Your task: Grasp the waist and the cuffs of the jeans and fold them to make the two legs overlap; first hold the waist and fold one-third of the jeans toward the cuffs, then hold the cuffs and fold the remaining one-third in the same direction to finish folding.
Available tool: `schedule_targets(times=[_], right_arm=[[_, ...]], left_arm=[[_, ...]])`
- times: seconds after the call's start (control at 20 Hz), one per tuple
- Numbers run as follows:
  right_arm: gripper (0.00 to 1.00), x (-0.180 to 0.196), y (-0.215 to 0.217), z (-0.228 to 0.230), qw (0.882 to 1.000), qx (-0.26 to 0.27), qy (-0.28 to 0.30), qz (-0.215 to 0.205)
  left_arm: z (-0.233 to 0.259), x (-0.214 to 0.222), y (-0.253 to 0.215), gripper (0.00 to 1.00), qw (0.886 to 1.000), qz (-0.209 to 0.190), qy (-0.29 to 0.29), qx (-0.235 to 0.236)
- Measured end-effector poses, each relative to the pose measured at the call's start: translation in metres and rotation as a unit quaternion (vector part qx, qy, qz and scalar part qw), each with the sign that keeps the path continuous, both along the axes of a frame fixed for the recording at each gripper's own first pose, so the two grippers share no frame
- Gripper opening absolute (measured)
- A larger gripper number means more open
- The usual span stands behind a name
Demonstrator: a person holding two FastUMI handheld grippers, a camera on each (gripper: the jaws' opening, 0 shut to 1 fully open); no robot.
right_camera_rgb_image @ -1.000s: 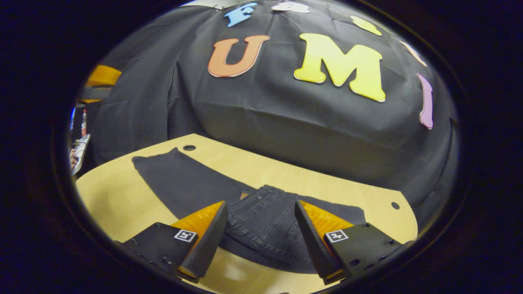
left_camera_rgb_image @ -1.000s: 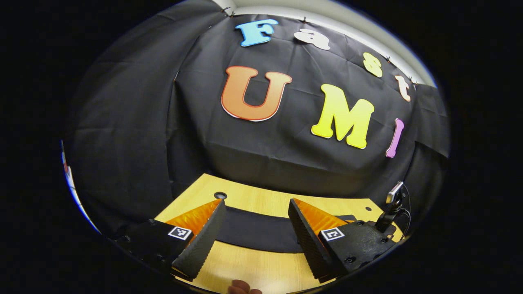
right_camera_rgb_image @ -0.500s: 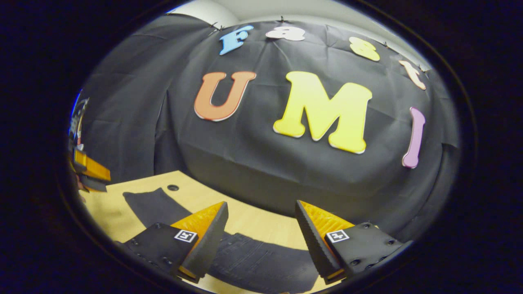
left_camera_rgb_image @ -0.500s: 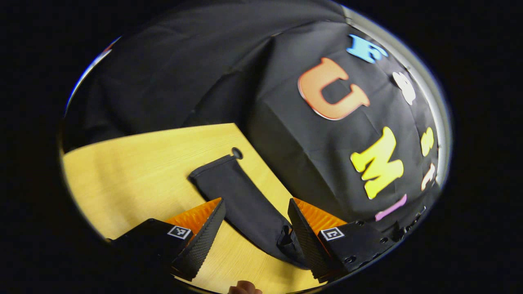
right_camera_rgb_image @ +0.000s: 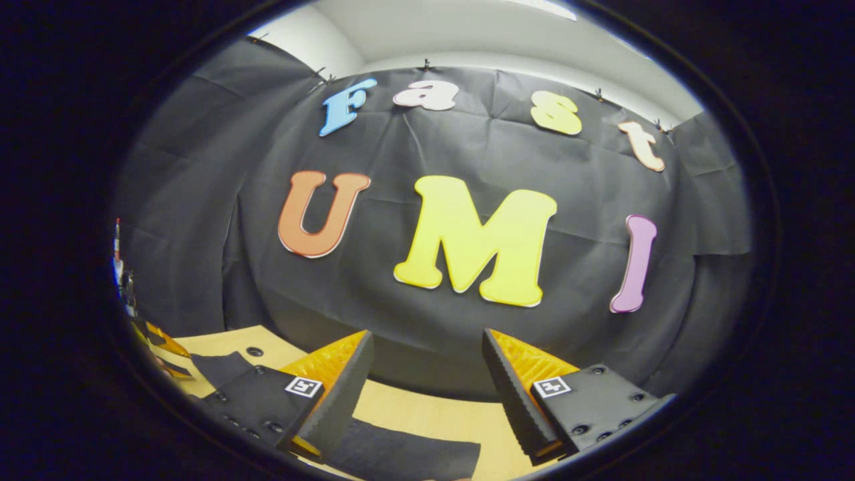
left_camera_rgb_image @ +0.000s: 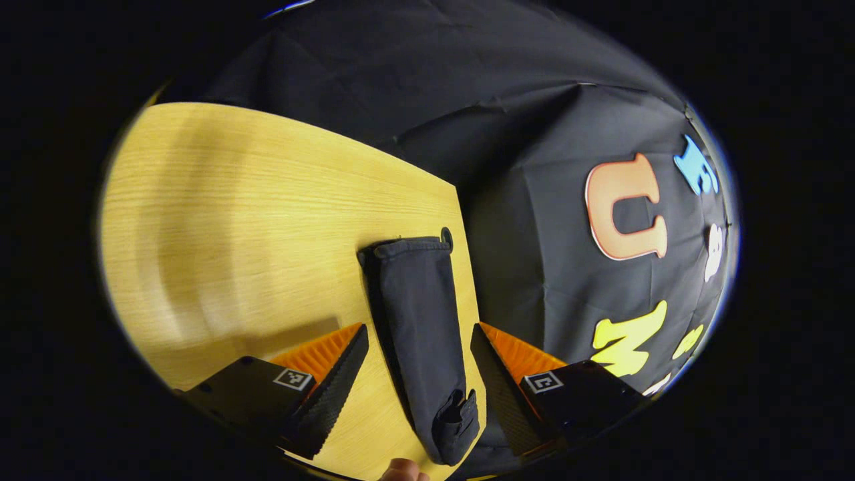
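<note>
**Left gripper swings toward the cuffs**

The left gripper (left_camera_rgb_image: 417,361) has rotated; the black denim jeans (left_camera_rgb_image: 421,327) now run 6-to-12 on the grained wooden table (left_camera_rgb_image: 234,220). Both it and the right gripper (right_camera_rgb_image: 427,371) gape wide, empty.

Light wooden table (left_camera_rgb_image: 254,220), grain visible, small round hole (left_camera_rgb_image: 446,235) near its far edge. Dark jeans (left_camera_rgb_image: 417,321) lie flat on it, one leg running ahead between the left jaws, hem beside the hole. In the right gripper view, denim lies low between the jaws.
</note>
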State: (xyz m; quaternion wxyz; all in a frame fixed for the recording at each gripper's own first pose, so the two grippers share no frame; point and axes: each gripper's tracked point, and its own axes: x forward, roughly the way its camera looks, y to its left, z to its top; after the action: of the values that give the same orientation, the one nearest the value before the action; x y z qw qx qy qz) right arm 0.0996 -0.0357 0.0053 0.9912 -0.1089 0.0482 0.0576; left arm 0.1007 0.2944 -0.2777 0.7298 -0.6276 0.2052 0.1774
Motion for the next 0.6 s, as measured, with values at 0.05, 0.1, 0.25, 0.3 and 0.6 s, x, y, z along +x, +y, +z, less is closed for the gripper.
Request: schedule_targets(times=[0.05, 0.1, 0.25, 0.3, 0.6], right_arm=[[0.99, -0.001, -0.008, 0.000, 1.000, -0.002, 0.004, -0.007], [0.99, -0.004, -0.016, 0.000, 1.000, -0.002, 0.006, -0.015], [0.99, -0.006, -0.043, 0.003, 0.999, 0.003, 0.008, -0.042], [0.98, -0.006, -0.052, 0.004, 0.999, 0.003, 0.009, -0.051], [0.98, -0.010, -0.088, 0.012, 0.996, 0.018, 0.008, -0.089]], left_arm=[[-0.005, 0.002, 0.002, 0.99, 1.000, 0.009, 0.005, -0.007], [-0.010, 0.003, 0.006, 1.00, 1.000, 0.017, 0.009, -0.016], [-0.018, 0.005, 0.010, 0.99, 0.999, 0.031, 0.021, -0.037], [-0.022, 0.005, 0.009, 1.00, 0.998, 0.035, 0.028, -0.042], [-0.026, 0.032, 0.015, 0.99, 0.997, 0.049, 0.015, -0.057]])
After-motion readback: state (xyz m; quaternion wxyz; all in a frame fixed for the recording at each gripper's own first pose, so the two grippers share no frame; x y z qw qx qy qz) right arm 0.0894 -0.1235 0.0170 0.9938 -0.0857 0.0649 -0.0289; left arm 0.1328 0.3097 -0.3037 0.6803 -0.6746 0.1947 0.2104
